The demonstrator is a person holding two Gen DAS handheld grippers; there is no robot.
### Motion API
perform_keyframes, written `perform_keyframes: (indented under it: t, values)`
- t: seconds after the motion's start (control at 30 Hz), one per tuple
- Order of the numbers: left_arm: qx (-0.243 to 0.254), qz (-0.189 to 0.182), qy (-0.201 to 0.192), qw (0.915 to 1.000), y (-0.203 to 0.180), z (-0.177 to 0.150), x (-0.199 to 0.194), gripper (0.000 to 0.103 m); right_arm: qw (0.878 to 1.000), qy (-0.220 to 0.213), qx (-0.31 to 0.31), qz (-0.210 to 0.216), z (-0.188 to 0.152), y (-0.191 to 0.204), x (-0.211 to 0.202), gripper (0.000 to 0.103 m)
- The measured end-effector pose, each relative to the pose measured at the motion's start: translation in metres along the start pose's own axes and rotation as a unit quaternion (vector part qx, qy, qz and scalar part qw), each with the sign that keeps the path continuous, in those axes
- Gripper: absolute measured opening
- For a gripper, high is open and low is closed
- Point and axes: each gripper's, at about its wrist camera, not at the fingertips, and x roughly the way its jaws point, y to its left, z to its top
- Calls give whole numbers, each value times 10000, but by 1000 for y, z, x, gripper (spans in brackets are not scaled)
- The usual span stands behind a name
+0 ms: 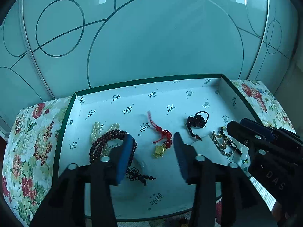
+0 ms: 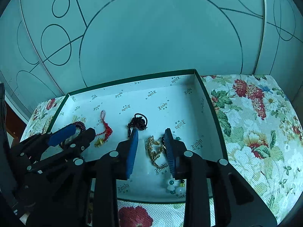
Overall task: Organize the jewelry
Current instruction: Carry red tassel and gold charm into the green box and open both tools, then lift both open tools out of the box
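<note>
A: Green-rimmed box (image 1: 66, 117) with white printed lining, lying on a floral cloth (image 1: 28, 141). From the left wrist view, what's inside?

B: Dark red bead strand (image 1: 102, 141) over pearls (image 1: 96, 128) at the left, red cord with gold charm (image 1: 161, 141) in the middle, black cord bundle (image 1: 197, 121) farther right, gold chain (image 1: 221, 141) beside it. The left claw (image 1: 153, 158) is spread apart above the red cord, gripping nothing.

A: And the right wrist view?

B: The right claw (image 2: 150, 151) is parted too, empty, its fingers either side of the gold chain (image 2: 155, 151). Pale and green beads (image 2: 174, 187) lie near the box's front wall. The left claw (image 2: 75, 134) shows at the left.
</note>
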Motion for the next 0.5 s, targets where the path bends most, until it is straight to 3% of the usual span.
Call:
perform_keyframes:
  t: [0.2,0.5]
  values:
    - [-230,-109,6,9997,8,-20,-35,55,9999,-98,64,37,-31,-7,-48,29]
    - [-524,31,201,9984,19,-90,-80,54,9996,190,191,9,-100,-10,-91,29]
